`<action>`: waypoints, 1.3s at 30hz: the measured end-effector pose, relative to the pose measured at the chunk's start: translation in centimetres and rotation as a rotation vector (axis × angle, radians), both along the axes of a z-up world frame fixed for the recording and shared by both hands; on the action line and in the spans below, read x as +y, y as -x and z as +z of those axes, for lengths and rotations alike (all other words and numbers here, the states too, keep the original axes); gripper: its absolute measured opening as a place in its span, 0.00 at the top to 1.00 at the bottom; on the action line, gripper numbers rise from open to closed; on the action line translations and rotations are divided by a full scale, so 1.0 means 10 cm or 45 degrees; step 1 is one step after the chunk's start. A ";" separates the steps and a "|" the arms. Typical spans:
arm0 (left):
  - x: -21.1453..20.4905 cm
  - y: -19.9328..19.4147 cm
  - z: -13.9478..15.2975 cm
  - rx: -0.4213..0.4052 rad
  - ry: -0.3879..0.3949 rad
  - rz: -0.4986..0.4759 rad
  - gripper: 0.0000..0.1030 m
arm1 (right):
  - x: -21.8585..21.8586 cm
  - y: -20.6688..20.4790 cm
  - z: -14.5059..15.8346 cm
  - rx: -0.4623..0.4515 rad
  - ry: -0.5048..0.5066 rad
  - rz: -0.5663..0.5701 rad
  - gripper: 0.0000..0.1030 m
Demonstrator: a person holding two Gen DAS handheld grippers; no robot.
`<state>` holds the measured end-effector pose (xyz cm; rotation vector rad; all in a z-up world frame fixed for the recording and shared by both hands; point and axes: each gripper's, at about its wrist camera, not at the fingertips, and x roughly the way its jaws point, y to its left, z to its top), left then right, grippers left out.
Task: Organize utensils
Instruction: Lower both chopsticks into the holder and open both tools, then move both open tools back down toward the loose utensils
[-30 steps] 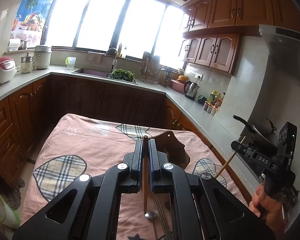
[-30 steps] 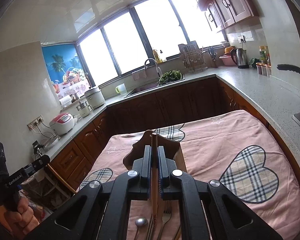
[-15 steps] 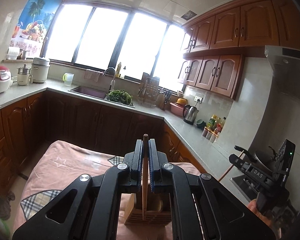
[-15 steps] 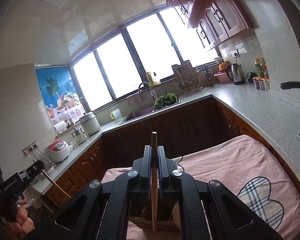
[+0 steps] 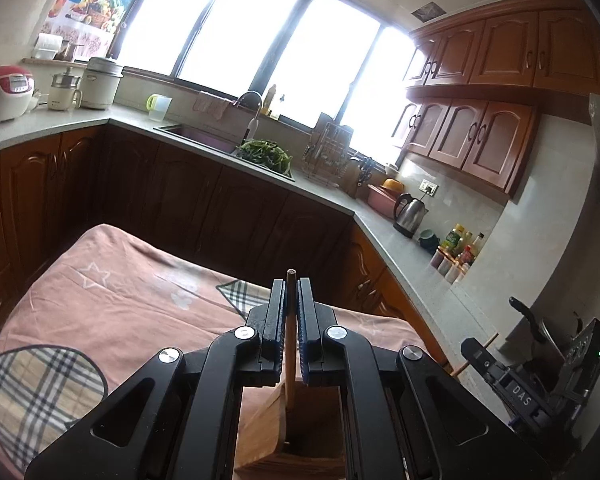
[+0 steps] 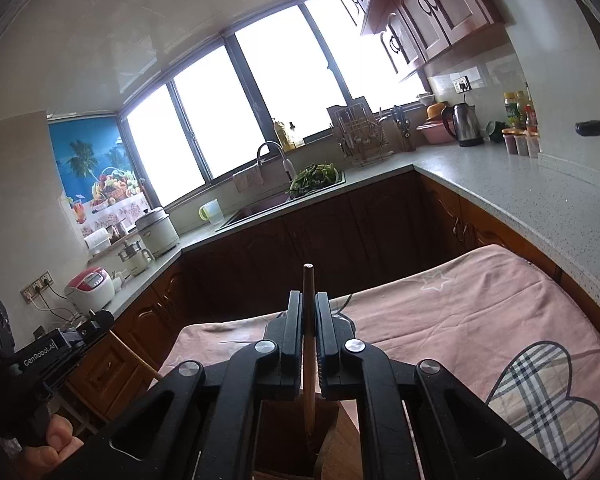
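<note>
Left gripper (image 5: 291,332): jaws closed narrow on a wooden chopstick (image 5: 289,344) held upright, its top end poking above the jaws.
Right gripper (image 6: 309,336): jaws likewise pinched on a second chopstick (image 6: 309,344), also upright.
What has changed: a second ago both chopsticks hung above the cloth with a spoon and forks in sight below; half a second ago the holder was coming under them; now each lower end sits down inside the wooden utensil holder (image 5: 260,436).
Left stick's position: its tip reaches low into the box, close to the left inner wall; whether it touches the bottom is hard to tell from this angle.
Right stick's position: its tip is inside the dark opening of the holder (image 6: 340,432), roughly central.
Holder's place: on the pink cloth-covered counter (image 5: 132,300), near edge, directly under both grippers.
Meaning for the task: the lift and carry look finished for this pair; release into the holder seems to be the step in hand.
Remaining: other cutlery seen earlier is out of view now, so probably more trips.
</note>
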<state>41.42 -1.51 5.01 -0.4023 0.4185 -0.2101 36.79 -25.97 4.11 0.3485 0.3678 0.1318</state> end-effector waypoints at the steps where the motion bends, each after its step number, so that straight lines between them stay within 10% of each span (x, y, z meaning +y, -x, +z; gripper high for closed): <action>1: 0.01 -0.02 -0.06 0.015 0.008 -0.002 0.95 | -0.01 -0.02 -0.06 0.011 -0.009 -0.003 0.95; 18: -0.24 -0.15 -0.30 0.097 -0.096 -0.066 0.93 | -0.08 -0.14 -0.33 0.133 -0.115 0.005 0.90; 20: -0.24 -0.16 -0.30 0.113 -0.091 -0.071 0.88 | -0.08 -0.14 -0.33 0.139 -0.117 0.006 0.90; 22: -0.23 -0.16 -0.30 0.127 -0.085 -0.067 0.59 | -0.09 -0.13 -0.32 0.147 -0.130 0.010 0.88; 32: -0.09 0.15 -0.16 0.104 -0.082 -0.044 0.14 | -0.21 0.13 -0.21 0.098 -0.208 0.007 0.14; 39: 0.03 0.57 -0.19 0.124 -0.116 -0.041 0.08 | -0.30 0.57 -0.14 0.074 -0.210 -0.010 0.06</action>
